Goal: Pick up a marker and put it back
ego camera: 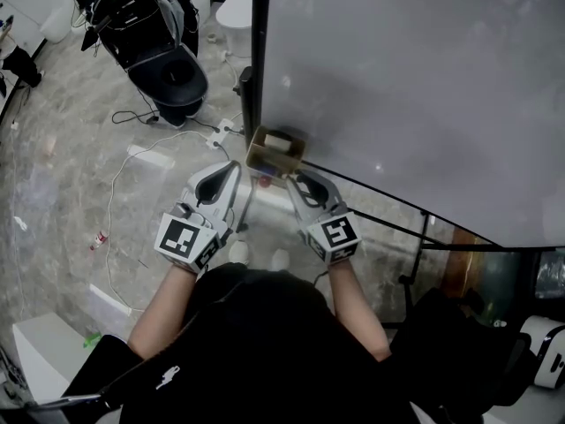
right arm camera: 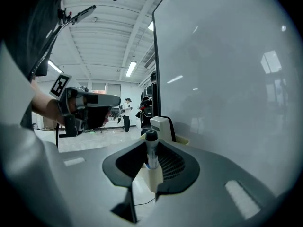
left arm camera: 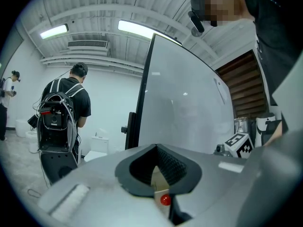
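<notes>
1. Grey with black pads, the right hand-held gripper (ego camera: pixel 298 184) is closed on the marker (right arm camera: pixel 151 151). Its pads look pressed against the barrel just below the dark cap. That high hold leaves the marker's lower end free to travel in its slot.
2. The marker stands upright with its foot inside the cream holder (right arm camera: pixel 152 178). It is either barely lifted or almost seated, and the frames do not settle which. Keeping it vertical matches the line of the slot.
3. The left hand-held gripper (ego camera: pixel 231 171) hovers just beside the holder on its other side. Its jaws are slightly apart with nothing between them. Through the gap shows a red cap (left arm camera: pixel 165 200), probably a second marker. This gripper seems parked close as a spare rather than working.
4. The holder hangs at the lower edge of the whiteboard (ego camera: pixel 424 87), which keeps pens within writing reach. A pale block (right arm camera: pixel 162 126), perhaps an eraser, sits behind the marker.
5. Below lies a stone-patterned floor (ego camera: pixel 53 148) with a loose white cable (ego camera: pixel 109 215).
</notes>
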Demonstrator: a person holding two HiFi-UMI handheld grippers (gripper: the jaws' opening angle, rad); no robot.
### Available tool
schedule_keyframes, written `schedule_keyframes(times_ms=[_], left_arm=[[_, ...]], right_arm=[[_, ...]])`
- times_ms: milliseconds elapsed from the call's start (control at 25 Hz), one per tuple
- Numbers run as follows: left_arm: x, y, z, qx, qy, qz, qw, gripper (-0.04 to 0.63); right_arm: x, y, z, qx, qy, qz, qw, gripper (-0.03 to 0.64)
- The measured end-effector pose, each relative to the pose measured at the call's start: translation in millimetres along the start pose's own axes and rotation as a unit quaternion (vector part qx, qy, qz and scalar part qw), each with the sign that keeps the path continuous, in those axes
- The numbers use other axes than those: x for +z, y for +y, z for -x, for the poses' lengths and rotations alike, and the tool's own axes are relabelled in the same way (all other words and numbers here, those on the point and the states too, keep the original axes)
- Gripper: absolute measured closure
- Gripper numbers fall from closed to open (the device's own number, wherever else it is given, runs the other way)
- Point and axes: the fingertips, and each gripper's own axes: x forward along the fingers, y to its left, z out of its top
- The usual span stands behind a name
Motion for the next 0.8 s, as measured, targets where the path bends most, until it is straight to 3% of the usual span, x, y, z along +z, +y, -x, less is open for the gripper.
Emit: schedule_keyframes(times_ms=[800], left_arm=[[-4,1,3,0.000,0.006,0.000,1.0000,0.589]], right_arm=[[-25,-3,-5,-0.006,0.026,-0.004,1.000,0.516]])
